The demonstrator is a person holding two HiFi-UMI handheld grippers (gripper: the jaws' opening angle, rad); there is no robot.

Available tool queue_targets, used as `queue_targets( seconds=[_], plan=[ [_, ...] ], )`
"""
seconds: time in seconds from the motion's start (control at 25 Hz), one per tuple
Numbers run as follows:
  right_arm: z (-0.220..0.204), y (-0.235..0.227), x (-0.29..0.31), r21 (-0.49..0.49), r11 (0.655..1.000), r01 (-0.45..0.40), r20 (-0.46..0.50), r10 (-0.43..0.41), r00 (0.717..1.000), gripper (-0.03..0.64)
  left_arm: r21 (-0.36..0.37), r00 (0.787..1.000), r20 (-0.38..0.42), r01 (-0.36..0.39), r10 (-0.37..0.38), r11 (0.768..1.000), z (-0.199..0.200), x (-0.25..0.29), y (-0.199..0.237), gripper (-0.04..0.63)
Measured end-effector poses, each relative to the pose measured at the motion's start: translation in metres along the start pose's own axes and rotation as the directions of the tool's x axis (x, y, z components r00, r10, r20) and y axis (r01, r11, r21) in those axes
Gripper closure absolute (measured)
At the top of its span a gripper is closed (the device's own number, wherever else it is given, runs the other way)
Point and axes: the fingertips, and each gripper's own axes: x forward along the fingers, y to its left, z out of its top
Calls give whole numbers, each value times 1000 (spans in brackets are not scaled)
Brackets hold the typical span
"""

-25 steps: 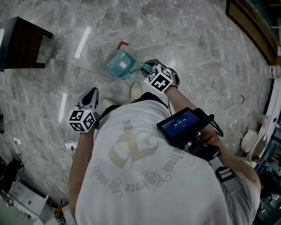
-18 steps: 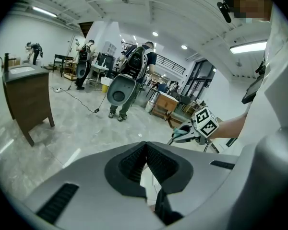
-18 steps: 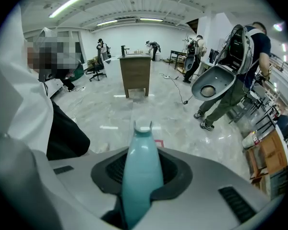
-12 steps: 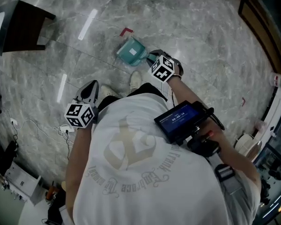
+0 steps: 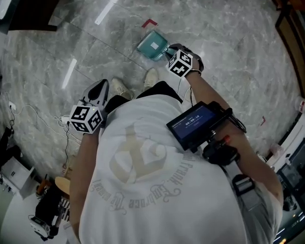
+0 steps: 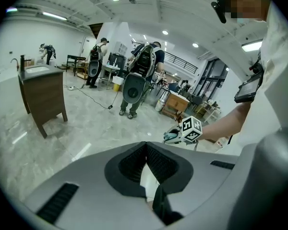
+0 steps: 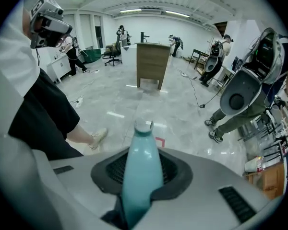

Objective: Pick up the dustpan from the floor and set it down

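1 dustpan (image 5: pixel 152 46) clamped by handle in right hand-held gripper (image 7: pixel 141 174), long axis along jaws, pan toward red tape (image 5: pixel 150 22); left hand-held gripper (image 6: pixel 147 169) closed, empty.

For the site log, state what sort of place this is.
Likely a large indoor lab or workshop: a polished grey marble floor, long ceiling strip lights, and other people wearing bulky grey backpack rigs.

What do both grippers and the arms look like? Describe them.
Left gripper and right gripper: grey bodies, black ribbed pads, each topped by a white cube with black square markers. Arms bare below a white T-shirt's short sleeves.
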Motion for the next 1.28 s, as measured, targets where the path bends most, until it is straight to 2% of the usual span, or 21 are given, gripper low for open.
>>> queue_targets(
  seconds=[0.28, 0.44, 0.76, 1.04, 1.28],
  plan=[
    [-2, 1, 26, -74, 997, -32, -3, 32, 999, 512, -34, 998, -7, -59, 59, 998, -7, -12, 9, 584],
    [-10, 9, 19, -87, 996, -30, -7, 30, 1000, 511, -43, 997, 5, -73, 73, 996, -9, -21, -2, 584],
    [-21, 29, 19, -52, 997, -57, -15, 56, 998, 478, -26, 999, -5, -37, 36, 999, -7, -13, -8, 584],
    [-16, 25, 17, 3, 999, -43, 27, 43, 999, 439, -10, 1000, -25, -5, 5, 1000, -9, -3, -10, 584],
    [-7, 18, 10, -1, 1000, -23, 67, 23, 997, 420, 6, 999, -45, 26, -26, 1000, -10, 4, -9, 584]
  ],
)
